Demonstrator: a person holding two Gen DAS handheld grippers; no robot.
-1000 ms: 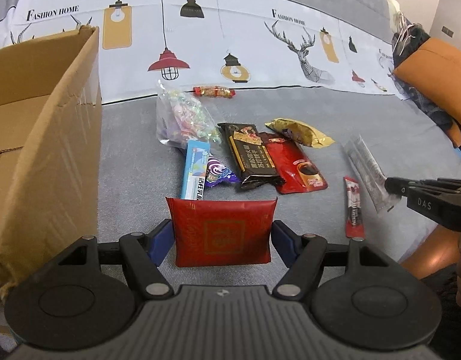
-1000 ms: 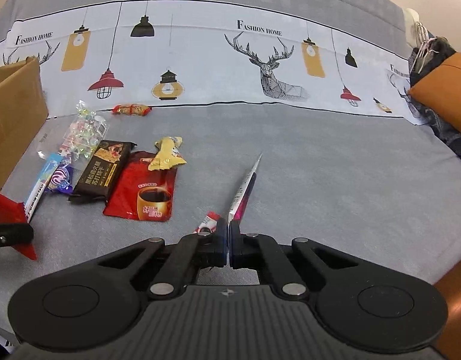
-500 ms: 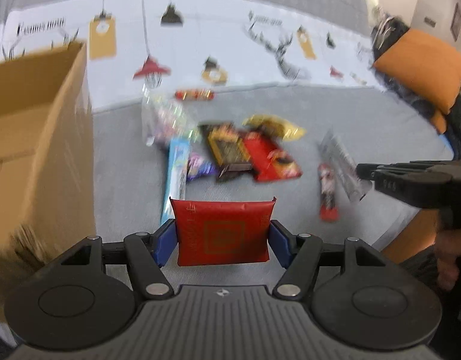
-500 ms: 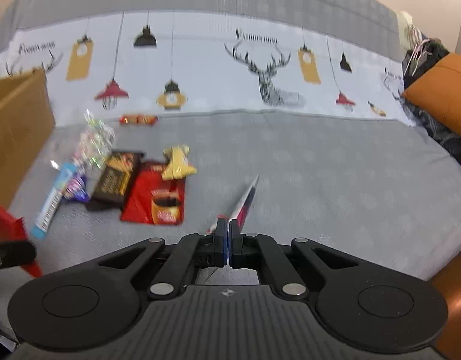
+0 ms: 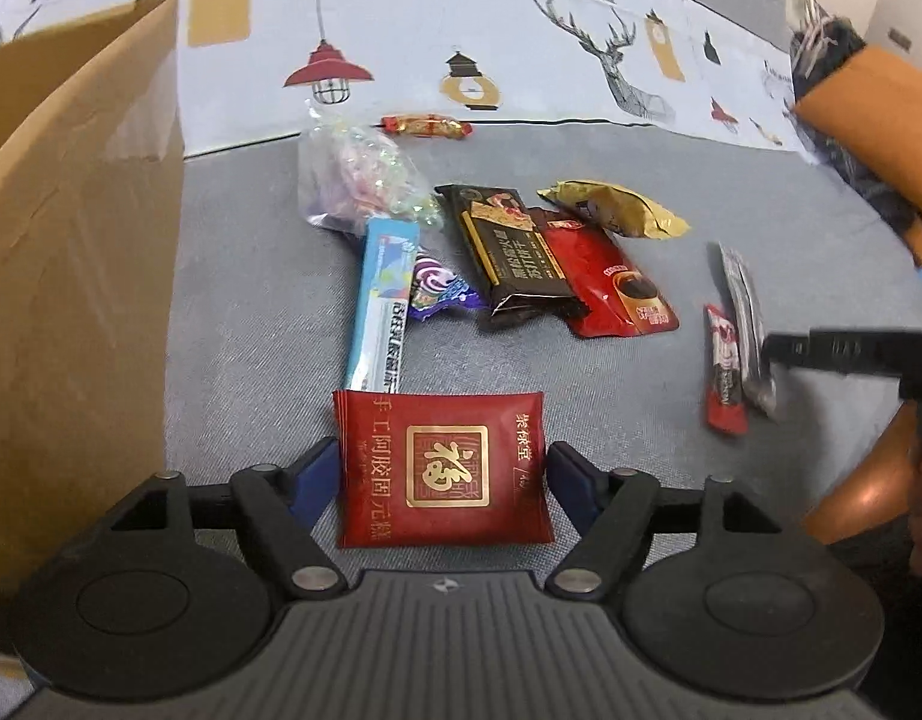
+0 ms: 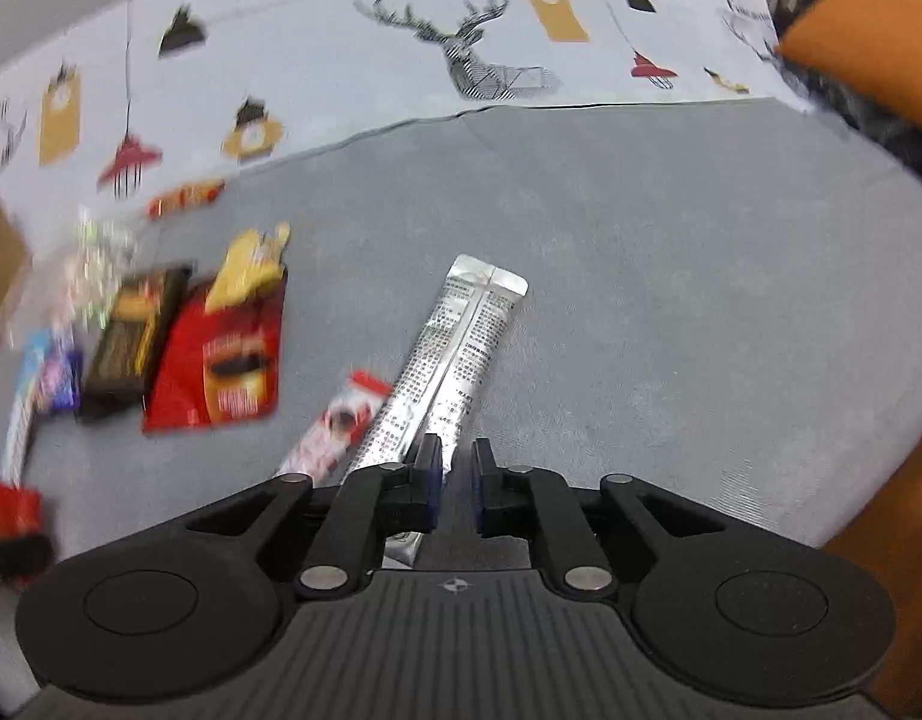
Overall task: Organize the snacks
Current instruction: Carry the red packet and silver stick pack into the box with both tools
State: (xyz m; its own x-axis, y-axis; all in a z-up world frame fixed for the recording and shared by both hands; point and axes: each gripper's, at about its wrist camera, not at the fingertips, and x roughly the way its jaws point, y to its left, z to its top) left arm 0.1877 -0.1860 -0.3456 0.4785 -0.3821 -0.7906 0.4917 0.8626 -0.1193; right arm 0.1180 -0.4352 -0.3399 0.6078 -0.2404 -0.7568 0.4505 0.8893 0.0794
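Note:
My left gripper is shut on a flat red packet with gold Chinese print, held just above the grey cloth beside the cardboard box. My right gripper has its jaws a small gap apart; a silver stick sachet lies flat on the cloth under and ahead of them. I cannot tell whether the fingers still touch it. A small red-and-white sachet lies to its left. The right gripper also shows in the left wrist view, over the silver sachet.
Loose snacks lie on the cloth: a blue stick pack, a purple candy, a dark chocolate bar, a red coffee pouch, a gold wrapper, a clear candy bag, a red candy. An orange cushion sits far right.
The right gripper's jaws have parted slightly and the silver sachet, held edge-on before, now lies flat on the cloth. The left gripper still holds the red packet near the box.

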